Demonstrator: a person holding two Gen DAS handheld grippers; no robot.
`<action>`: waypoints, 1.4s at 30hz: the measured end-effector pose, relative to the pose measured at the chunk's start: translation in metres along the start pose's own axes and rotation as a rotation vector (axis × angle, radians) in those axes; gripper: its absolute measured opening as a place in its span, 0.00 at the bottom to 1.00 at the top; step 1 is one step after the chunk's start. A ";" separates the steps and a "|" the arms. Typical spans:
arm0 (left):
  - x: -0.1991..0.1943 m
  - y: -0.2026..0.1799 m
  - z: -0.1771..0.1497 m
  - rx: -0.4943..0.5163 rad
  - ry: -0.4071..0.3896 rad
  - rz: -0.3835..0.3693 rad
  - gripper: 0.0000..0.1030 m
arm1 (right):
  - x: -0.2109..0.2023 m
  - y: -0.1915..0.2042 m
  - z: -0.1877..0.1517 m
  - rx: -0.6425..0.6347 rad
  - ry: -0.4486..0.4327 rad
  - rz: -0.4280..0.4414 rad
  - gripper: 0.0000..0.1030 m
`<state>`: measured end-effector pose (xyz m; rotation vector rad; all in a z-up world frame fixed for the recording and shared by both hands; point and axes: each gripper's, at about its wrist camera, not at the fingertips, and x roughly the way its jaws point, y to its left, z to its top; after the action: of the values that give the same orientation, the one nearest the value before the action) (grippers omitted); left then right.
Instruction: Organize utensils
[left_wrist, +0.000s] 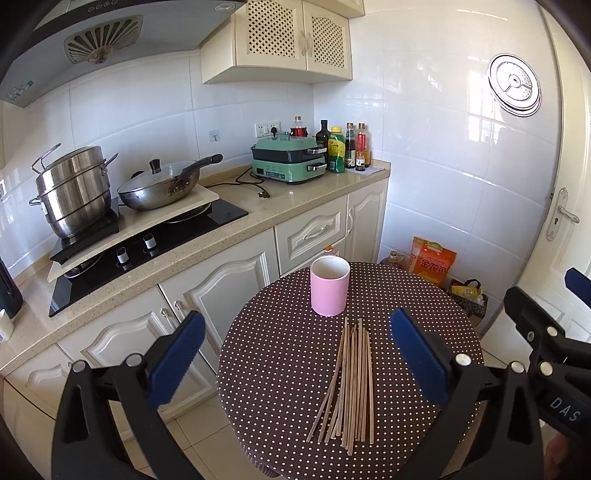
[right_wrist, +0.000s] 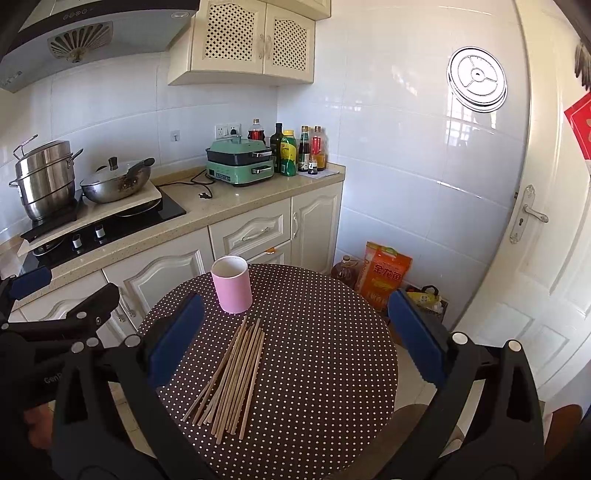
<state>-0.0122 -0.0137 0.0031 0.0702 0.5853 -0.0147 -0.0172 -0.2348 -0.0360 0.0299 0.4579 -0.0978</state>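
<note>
Chopsticks (left_wrist: 349, 384) lie in a loose bundle on the dotted round table (left_wrist: 280, 369), long axis running near to far, far tips just short of the pink cup (left_wrist: 330, 286). Left gripper (left_wrist: 295, 360) hovers spread wide, empty, bundle ahead between its fingers. Right gripper (right_wrist: 293, 341) likewise wide and empty, bundle left of its centre. Left looks better aligned.
</note>
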 end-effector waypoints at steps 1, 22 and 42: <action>0.000 0.000 0.001 0.001 -0.001 -0.001 0.96 | 0.000 -0.001 0.000 0.000 -0.002 -0.001 0.94; 0.006 -0.004 0.001 0.006 0.036 -0.022 0.96 | 0.009 -0.010 0.000 0.030 0.063 0.013 0.94; 0.103 0.007 -0.016 0.021 0.389 -0.113 0.96 | 0.098 -0.009 -0.022 0.118 0.439 0.008 0.94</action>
<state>0.0648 -0.0052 -0.0663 0.0607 0.9775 -0.1194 0.0593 -0.2513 -0.0989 0.1718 0.8899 -0.1109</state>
